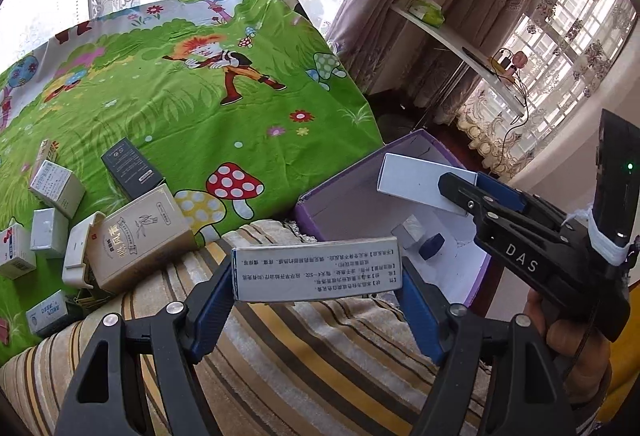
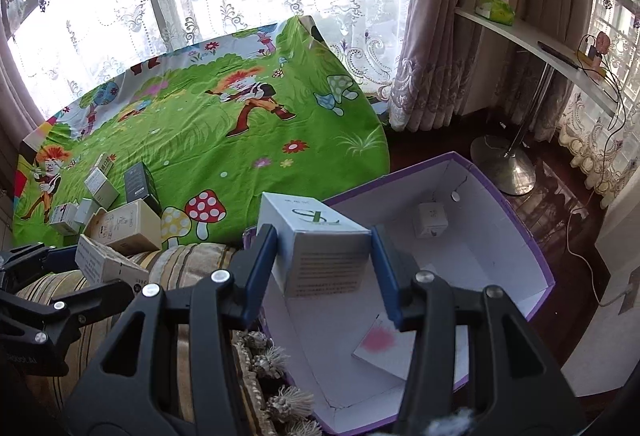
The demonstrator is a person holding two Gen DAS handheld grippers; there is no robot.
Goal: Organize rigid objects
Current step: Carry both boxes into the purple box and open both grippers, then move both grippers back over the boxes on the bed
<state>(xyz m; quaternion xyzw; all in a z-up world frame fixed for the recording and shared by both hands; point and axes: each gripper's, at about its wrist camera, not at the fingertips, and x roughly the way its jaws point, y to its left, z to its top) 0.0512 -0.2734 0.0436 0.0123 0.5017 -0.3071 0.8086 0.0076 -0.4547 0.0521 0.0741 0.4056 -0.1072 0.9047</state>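
Printed carton (image 1: 316,270) clamped crosswise between left gripper (image 1: 316,300) pads; white box (image 2: 320,244) likewise in right gripper (image 2: 324,276), purple bin (image 2: 532,236) at two o'clock.

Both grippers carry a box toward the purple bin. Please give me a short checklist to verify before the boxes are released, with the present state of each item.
1. Left gripper grips the long white box: ok.
2. Right gripper grips the white box with green logo: ok.
3. Right box is over the purple bin: ok.
4. Left box is over the bin: not ok, it hangs above the striped cushion.
5. Free floor in the bin: ok.
6. Grippers clear of each other: cannot tell.
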